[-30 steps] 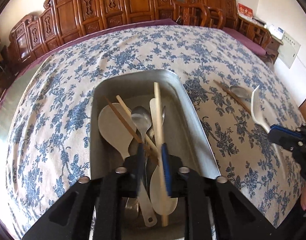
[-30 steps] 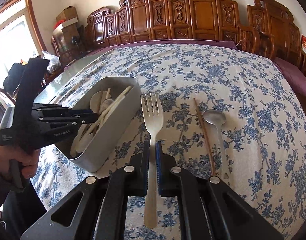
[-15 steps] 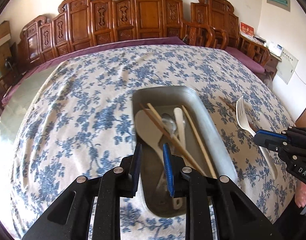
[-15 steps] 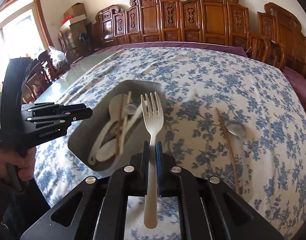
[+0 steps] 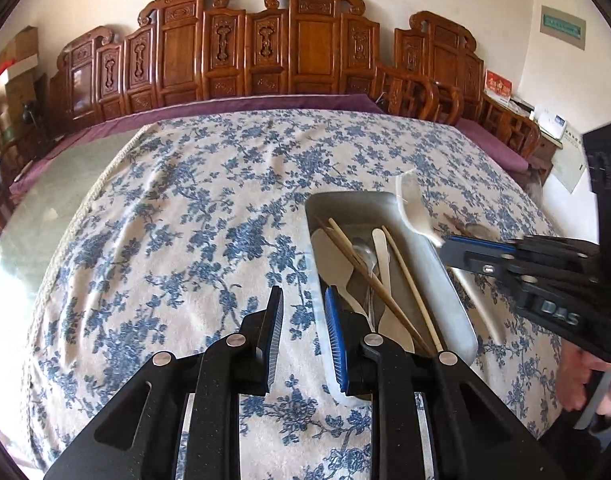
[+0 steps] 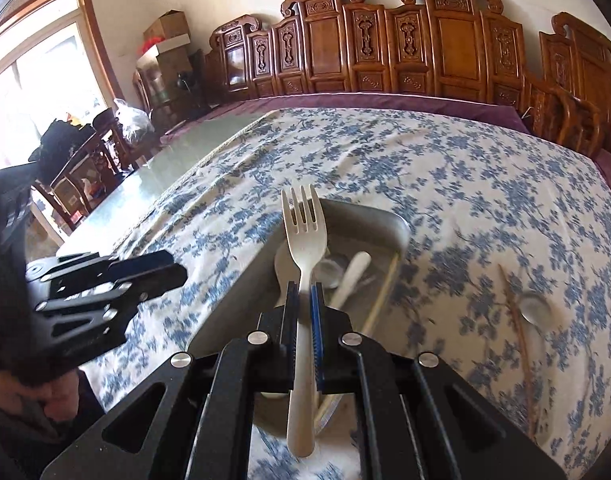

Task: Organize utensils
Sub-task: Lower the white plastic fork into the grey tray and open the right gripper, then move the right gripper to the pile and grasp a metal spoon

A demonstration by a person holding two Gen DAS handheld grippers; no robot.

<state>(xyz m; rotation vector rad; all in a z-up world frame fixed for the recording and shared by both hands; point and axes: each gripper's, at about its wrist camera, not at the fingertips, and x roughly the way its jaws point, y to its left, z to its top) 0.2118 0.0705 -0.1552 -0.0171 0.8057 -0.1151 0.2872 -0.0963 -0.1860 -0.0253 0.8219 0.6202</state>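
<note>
A metal tray [image 5: 453, 280] [image 6: 233, 308] lies on the blue-flowered tablecloth and holds chopsticks [image 5: 369, 276], a metal spoon and pale spoons [image 5: 333, 252]. My right gripper [image 6: 303, 292] is shut on a cream plastic fork [image 6: 305, 232] and holds it above the tray; the fork also shows in the left wrist view [image 5: 413, 208]. My left gripper [image 5: 303, 300] is open and empty, just left of the tray's near end. It shows at the left of the right wrist view [image 6: 161, 276].
A single chopstick [image 6: 517, 320] and a metal spoon [image 6: 537, 312] lie on the cloth right of the tray. Carved wooden chairs [image 5: 265, 52] line the far side. A glass tabletop [image 6: 153, 184] is bare at the left.
My left gripper has let go of the chopstick in the tray, opened and drawn back to the left. My right gripper has carried the fork leftward to above the tray.
</note>
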